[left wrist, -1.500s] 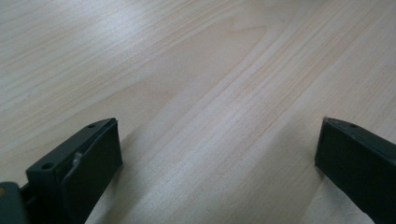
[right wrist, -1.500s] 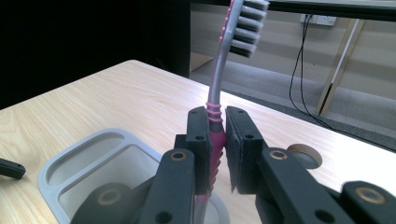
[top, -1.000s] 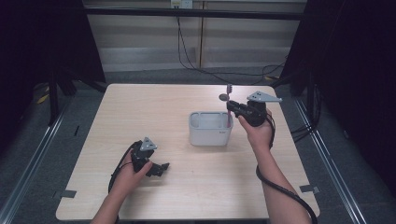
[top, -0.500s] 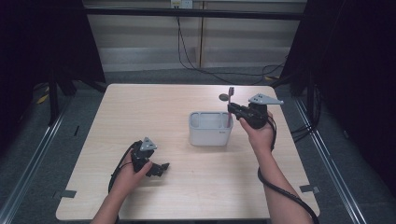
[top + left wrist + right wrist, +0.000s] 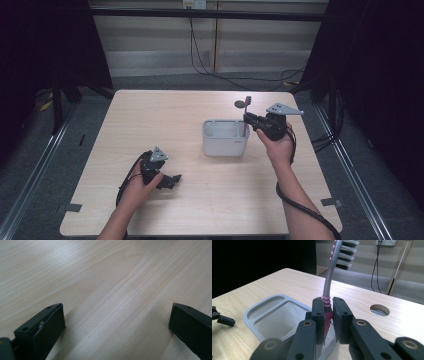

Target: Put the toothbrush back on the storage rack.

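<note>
A pink and grey toothbrush stands upright, bristles on top, with my right gripper shut on its handle. In the high view that right gripper holds the toothbrush over the right end of a grey holder box; the handle's lower end dips into the grey holder box. My left gripper rests on the table near the front left. Its jaws stand wide apart over bare wood in the left gripper view, the left gripper open with nothing between them.
A round hole is cut in the light wooden table behind the box; the same hole appears in the right gripper view. Dark floor, metal rails and cables surround the table.
My right gripper has carried the toothbrush slightly left and down, so it now stands over the box's right end. The left gripper has not moved.
</note>
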The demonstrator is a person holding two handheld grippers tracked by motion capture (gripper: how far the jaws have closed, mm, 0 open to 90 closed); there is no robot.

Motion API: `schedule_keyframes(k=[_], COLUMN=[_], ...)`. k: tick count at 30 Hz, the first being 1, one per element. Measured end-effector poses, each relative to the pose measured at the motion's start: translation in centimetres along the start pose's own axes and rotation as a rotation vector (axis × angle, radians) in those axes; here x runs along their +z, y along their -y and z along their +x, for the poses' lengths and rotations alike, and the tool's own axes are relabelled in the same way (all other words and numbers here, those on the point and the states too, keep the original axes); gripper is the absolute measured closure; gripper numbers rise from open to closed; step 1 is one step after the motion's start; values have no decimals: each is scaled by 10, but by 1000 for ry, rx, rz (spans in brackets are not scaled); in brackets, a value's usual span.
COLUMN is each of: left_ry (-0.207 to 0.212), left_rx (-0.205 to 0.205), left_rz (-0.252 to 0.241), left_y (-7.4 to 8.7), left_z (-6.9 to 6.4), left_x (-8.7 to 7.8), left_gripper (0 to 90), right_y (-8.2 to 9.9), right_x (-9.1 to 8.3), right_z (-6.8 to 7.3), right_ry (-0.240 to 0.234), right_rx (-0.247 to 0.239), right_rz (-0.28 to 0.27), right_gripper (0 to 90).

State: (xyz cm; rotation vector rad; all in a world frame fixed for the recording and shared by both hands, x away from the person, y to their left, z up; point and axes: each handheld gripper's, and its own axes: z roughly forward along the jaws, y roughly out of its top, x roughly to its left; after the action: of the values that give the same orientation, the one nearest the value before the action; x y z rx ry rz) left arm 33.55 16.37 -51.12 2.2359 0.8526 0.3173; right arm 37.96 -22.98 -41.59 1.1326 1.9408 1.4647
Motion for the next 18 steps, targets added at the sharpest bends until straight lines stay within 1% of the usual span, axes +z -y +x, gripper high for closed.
schedule_keyframes(k=[8, 18], left_ry=[-2, -2], left_rx=[-1, -2], left_rz=[-2, -3], left_y=[0, 0], left_z=[0, 0], left_x=[0, 0], left_gripper=[1, 1], right_y=[5, 6], right_x=[-1, -1], right_z=[2, 5], right_ry=[-8, -12], right_rx=[11, 10], right_rz=[-3, 1], right_gripper=[805, 804])
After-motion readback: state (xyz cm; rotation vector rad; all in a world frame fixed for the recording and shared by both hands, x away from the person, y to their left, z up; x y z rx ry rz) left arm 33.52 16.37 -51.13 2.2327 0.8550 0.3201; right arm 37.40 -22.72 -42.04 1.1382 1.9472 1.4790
